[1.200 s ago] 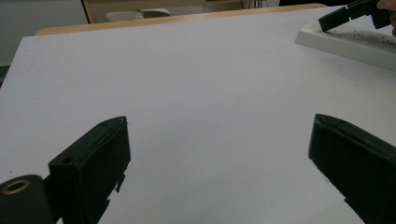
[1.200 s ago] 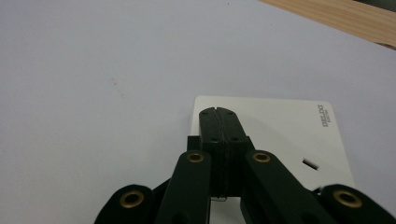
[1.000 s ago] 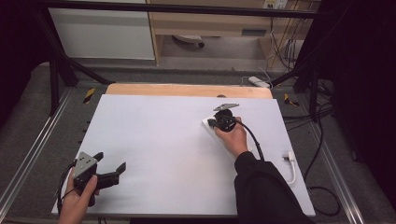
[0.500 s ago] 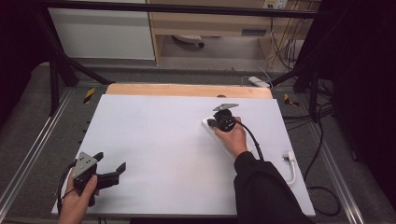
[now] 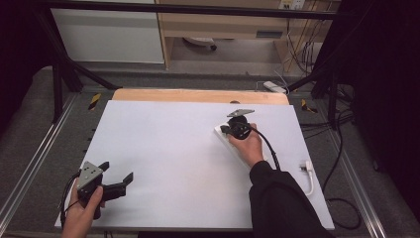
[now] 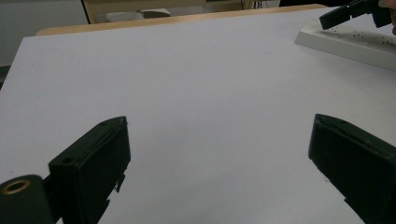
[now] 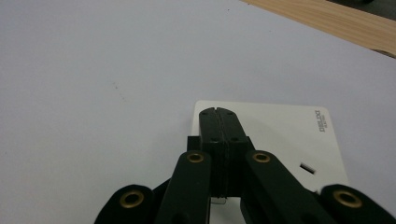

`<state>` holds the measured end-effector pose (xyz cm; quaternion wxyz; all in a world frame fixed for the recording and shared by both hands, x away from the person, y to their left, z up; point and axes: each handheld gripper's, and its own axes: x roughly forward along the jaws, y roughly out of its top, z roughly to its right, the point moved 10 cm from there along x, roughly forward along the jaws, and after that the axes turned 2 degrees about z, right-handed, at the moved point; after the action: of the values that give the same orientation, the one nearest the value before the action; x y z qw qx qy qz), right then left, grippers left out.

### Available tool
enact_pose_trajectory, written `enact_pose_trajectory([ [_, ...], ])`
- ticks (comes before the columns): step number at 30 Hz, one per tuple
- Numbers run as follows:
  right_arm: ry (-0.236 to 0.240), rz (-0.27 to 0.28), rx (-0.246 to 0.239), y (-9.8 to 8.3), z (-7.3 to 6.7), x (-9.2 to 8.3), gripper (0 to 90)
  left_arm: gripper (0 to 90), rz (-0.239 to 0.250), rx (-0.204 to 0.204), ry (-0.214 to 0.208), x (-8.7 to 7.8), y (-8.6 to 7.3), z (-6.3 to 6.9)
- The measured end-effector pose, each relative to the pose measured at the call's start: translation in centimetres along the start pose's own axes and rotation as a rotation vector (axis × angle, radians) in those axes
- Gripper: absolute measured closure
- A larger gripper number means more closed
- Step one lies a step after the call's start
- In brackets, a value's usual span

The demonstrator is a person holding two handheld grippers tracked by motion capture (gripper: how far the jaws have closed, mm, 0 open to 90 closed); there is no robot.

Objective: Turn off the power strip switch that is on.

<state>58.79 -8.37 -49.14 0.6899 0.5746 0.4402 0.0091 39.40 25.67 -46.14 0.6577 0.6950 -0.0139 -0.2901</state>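
- We see nothing changed from a second ago: both hands stay put.
- We count two hand-held grippers and one power strip (image 5: 233, 144).
- Our right hand-held gripper (image 7: 218, 113) has jaws pressed together, tips over the strip's end at the desk's (image 5: 163, 144) right.
- Our left hand-held gripper (image 5: 118, 177), spread and empty, sits near-left.
- The strip is white, flat, rectangular plastic; the desk is smooth white.

Power strip (image 5: 233, 144) on the table (image 5: 163, 148) right of centre, right claw (image 5: 224, 130) over its far end, left claw (image 5: 118, 174) near-left.

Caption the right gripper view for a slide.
Shut right gripper poised over the end of a white power strip on the white table.
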Motion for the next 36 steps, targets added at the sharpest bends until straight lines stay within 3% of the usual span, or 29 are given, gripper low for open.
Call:
enact_pose_trajectory([
  [29,0.004,0.061,0.037,1.2,0.2,-1.3,90.0,5.4,0.001,-0.001,-0.002,0.0,0.0,0.1],
  [36,0.006,0.091,0.060,1.7,0.1,-2.2,80.1,5.4,0.004,0.003,0.001,0.0,0.1,0.0],
])
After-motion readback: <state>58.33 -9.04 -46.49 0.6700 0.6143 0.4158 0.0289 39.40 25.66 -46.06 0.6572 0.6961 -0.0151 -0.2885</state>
